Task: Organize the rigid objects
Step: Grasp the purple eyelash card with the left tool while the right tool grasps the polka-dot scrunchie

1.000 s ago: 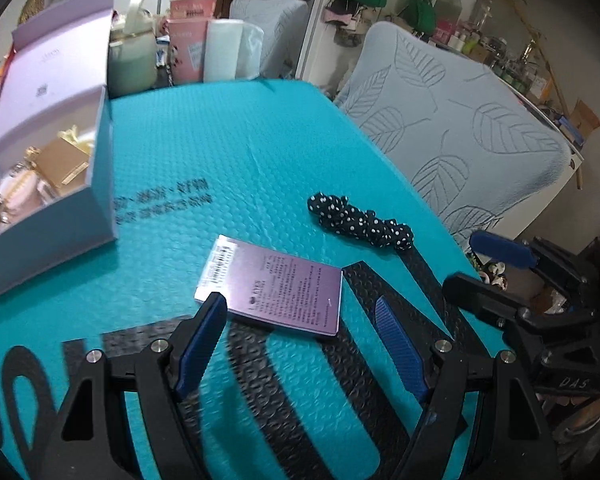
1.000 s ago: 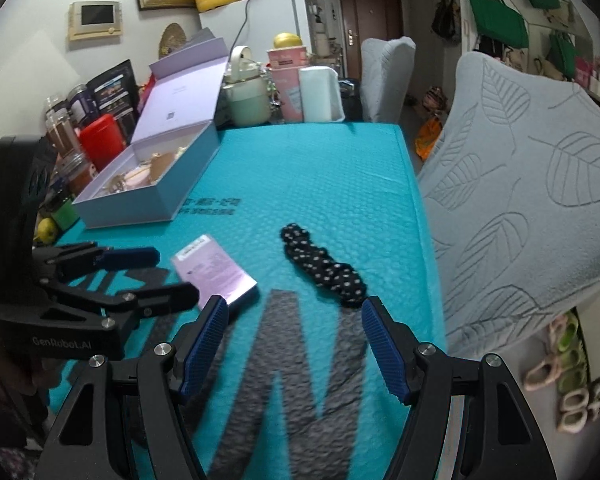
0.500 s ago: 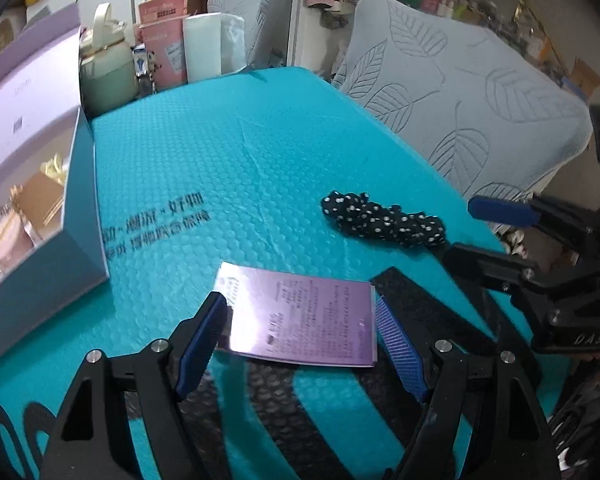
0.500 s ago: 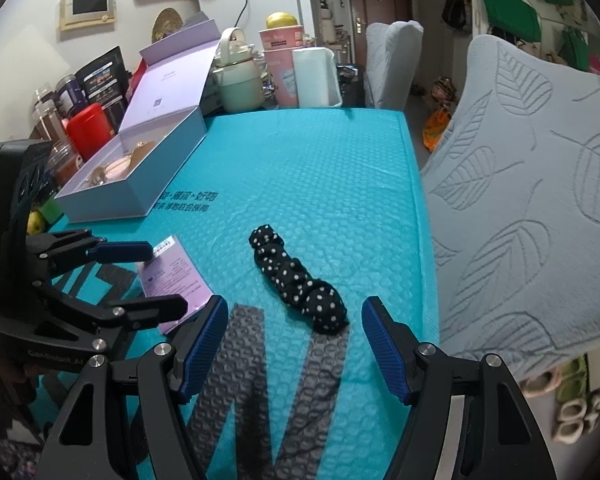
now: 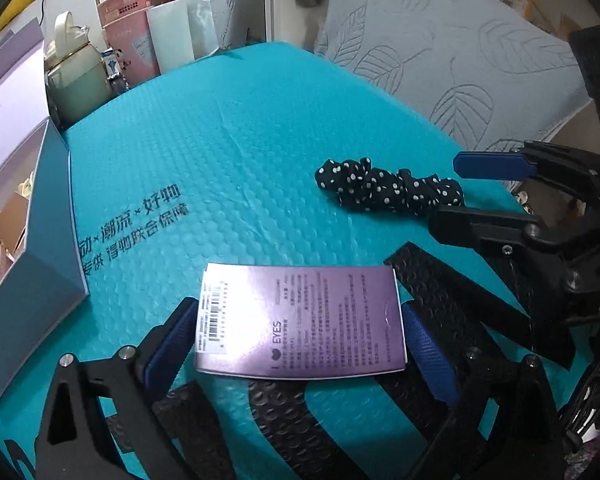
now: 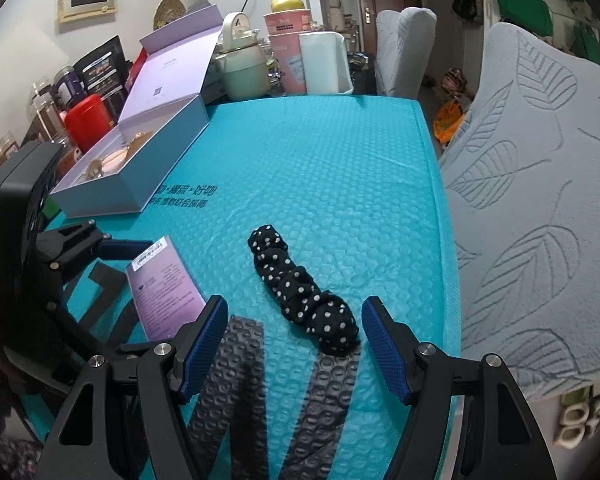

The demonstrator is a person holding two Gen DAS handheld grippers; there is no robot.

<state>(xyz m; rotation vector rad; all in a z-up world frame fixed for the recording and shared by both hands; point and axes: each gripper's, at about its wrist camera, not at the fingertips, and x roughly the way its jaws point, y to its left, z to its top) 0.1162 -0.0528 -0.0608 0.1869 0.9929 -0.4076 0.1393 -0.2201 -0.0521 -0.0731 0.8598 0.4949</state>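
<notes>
The left gripper (image 5: 296, 334) has moved forward since the earlier frames, so its spread blue pads now flank the flat purple printed box (image 5: 300, 318) lying on the teal bubble mat (image 5: 260, 128). The right gripper (image 6: 294, 330), also spread, has closed in on the black polka-dot fabric scrunchie (image 6: 302, 290), whose near end lies between its fingertips.

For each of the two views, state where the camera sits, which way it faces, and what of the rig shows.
Left wrist: rides the left claw, looking forward and down at the purple card between its open fingers; the right claw shows at right.
Right wrist: rides the right claw, facing the polka-dot scrunchie; the left claw shows at left.
Shared: card, scrunchie, teal mat, open gift box.
</notes>
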